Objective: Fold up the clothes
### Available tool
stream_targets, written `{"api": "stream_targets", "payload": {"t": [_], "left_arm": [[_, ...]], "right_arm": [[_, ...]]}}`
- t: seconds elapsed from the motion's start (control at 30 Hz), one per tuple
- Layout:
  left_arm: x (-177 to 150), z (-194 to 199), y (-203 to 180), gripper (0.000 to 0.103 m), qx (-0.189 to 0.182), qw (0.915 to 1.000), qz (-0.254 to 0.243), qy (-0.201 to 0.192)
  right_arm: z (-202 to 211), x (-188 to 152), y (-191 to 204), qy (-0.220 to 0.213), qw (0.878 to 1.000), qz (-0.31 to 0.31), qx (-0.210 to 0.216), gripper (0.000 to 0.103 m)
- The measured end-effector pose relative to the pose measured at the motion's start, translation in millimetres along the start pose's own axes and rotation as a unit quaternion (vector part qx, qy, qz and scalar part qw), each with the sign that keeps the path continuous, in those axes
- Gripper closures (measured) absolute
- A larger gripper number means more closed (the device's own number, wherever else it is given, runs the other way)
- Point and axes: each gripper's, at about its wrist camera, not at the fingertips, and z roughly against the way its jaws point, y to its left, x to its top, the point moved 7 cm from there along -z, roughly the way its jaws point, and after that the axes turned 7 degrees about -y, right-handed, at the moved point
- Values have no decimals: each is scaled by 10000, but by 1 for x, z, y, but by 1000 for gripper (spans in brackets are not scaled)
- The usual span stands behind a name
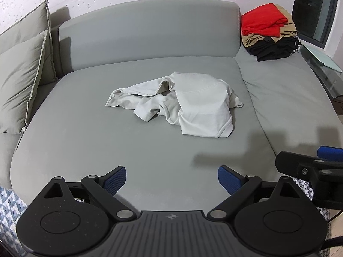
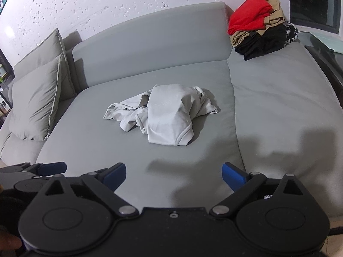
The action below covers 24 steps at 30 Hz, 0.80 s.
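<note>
A crumpled white garment lies in a heap in the middle of the grey sofa seat; it also shows in the right wrist view. My left gripper is open and empty, held over the seat's front edge, well short of the garment. My right gripper is open and empty too, beside it at the same distance. The right gripper's side shows in the left wrist view, and the left gripper's finger shows in the right wrist view.
A stack of folded clothes, red on top of tan and black, sits at the sofa's back right corner. Two grey cushions lean at the left. A glass side table stands at the right. A patterned rug lies below.
</note>
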Motion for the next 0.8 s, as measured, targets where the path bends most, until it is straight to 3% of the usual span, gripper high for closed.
{"api": "stream_targets", "payload": {"t": [0.8], "left_arm": [[-2, -1, 1, 8, -30, 9999, 70, 74]], "right_arm": [[0, 0, -2, 35, 10000, -48, -50, 3]]}}
